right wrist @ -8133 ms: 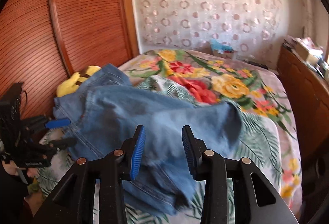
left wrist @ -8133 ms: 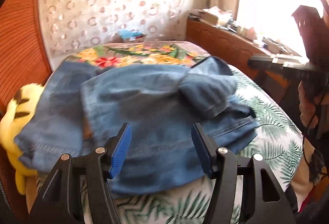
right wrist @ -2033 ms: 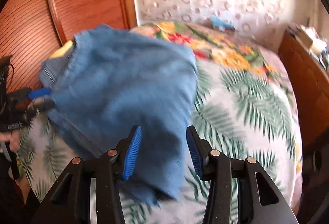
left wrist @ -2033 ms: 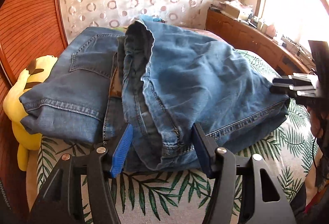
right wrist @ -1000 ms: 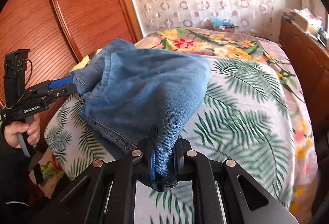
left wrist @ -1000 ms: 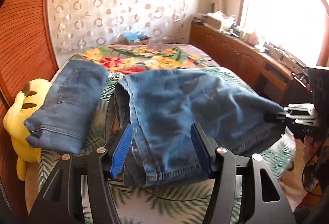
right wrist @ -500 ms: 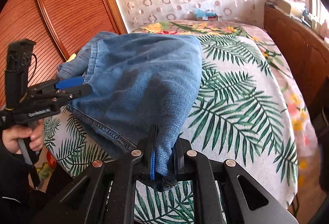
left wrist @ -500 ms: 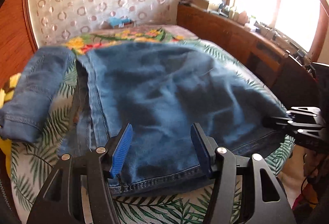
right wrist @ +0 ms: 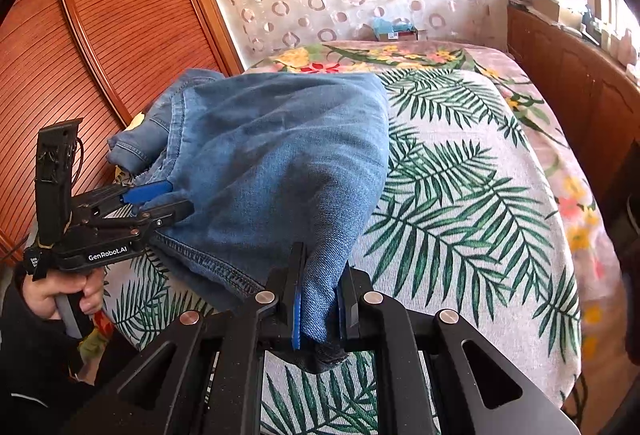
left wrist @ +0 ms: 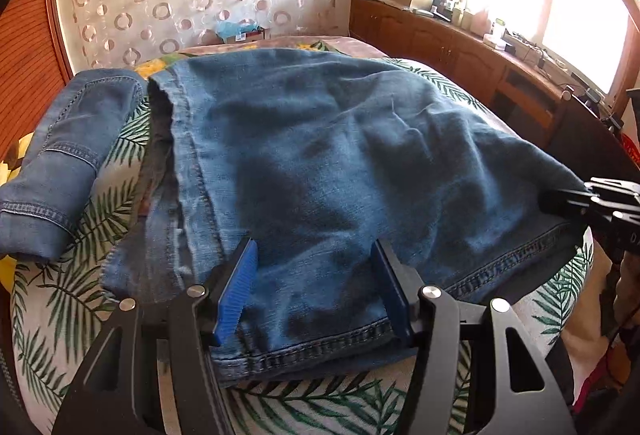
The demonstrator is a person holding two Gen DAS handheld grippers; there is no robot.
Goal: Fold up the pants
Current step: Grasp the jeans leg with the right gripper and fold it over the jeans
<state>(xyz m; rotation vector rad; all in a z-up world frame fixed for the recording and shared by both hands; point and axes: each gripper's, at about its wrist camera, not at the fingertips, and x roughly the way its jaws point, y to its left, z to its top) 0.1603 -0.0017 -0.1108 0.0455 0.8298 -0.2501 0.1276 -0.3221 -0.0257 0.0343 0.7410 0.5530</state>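
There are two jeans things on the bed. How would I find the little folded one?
Start at the bed with the palm-leaf cover, then look to its edge by the reddish wooden slatted wall. The small folded jeans lie there as a narrow, tidy bundle. Unlike the big spread-out jeans beside them, no gripper is touching them.

Bed (left wrist: 56,319): spread jeans (left wrist: 340,163), folded jeans (left wrist: 60,163).

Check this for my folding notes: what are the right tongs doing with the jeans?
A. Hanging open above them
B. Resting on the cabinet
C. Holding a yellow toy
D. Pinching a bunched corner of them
D: the right tongs are closed on a bunched corner of the jeans.
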